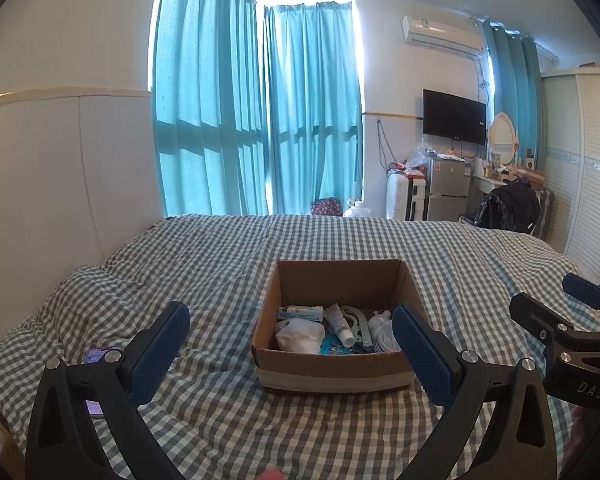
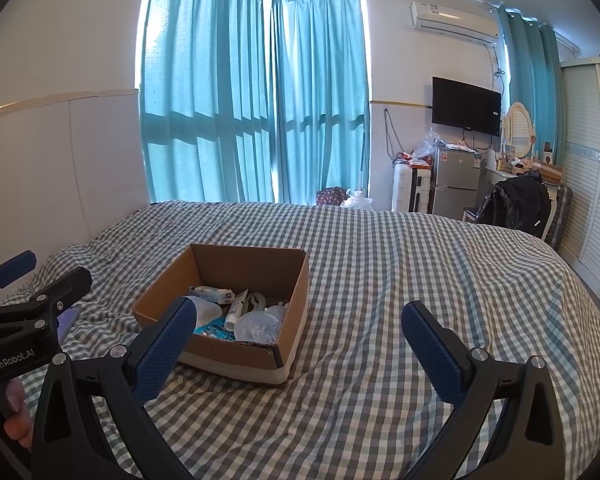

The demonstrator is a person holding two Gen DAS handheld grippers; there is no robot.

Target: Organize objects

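Left tongs (image 1: pixel 291 350): blue pads spread wide, gripping nothing, hovering above the green-and-white checked bed (image 1: pixel 220 264). Right tongs (image 2: pixel 298 344): equally wide apart, empty, over bare cover. Open brown cardboard box (image 1: pixel 334 364) sits mid-bed, ahead of the left tongs, holding a white tube (image 1: pixel 340 324), a white bag and small packets.

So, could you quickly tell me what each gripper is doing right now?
Left gripper: open, holding nothing.
Right gripper: open, holding nothing.
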